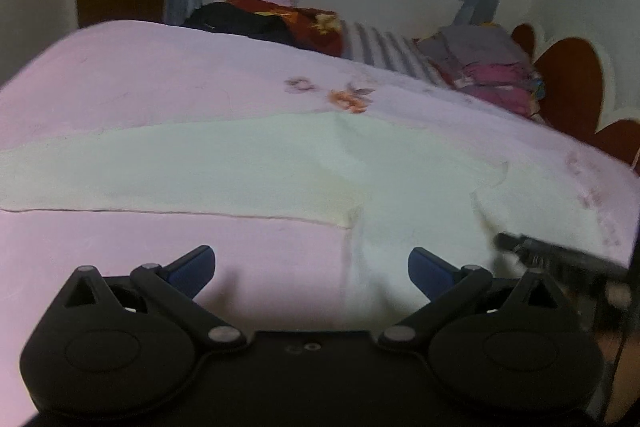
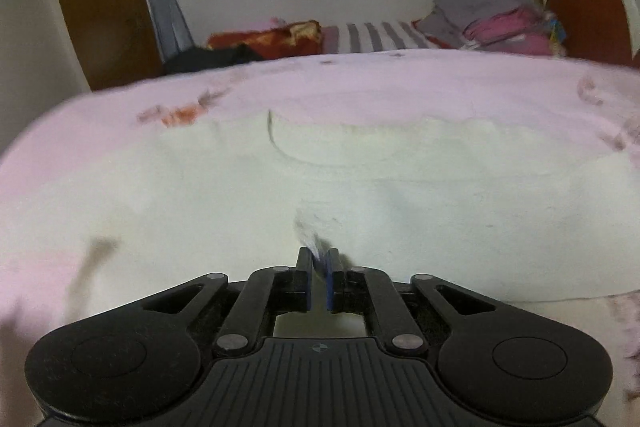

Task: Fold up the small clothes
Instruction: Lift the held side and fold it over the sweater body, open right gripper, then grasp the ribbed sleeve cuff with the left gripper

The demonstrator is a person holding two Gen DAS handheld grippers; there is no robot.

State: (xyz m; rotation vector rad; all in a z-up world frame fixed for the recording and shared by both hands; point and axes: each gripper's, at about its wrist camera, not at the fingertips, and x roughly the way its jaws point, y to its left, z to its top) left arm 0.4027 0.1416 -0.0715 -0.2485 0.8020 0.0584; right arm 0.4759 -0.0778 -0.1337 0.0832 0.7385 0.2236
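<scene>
The left gripper [image 1: 311, 269] hovers over the pink bedsheet [image 1: 160, 75] with its blue-padded fingers spread wide and nothing between them. Just ahead of it, and running off to its right, lies the pale cream garment [image 1: 248, 163], spread flat on the sheet. The right gripper [image 2: 319, 277] has its fingers pressed nearly together, pinching the near edge of the garment [image 2: 360, 195], whose cloth stretches forward and to both sides of the fingertips. Far ahead, folded clothes [image 2: 496, 23] are stacked beside the headboard [image 2: 588, 7].
</scene>
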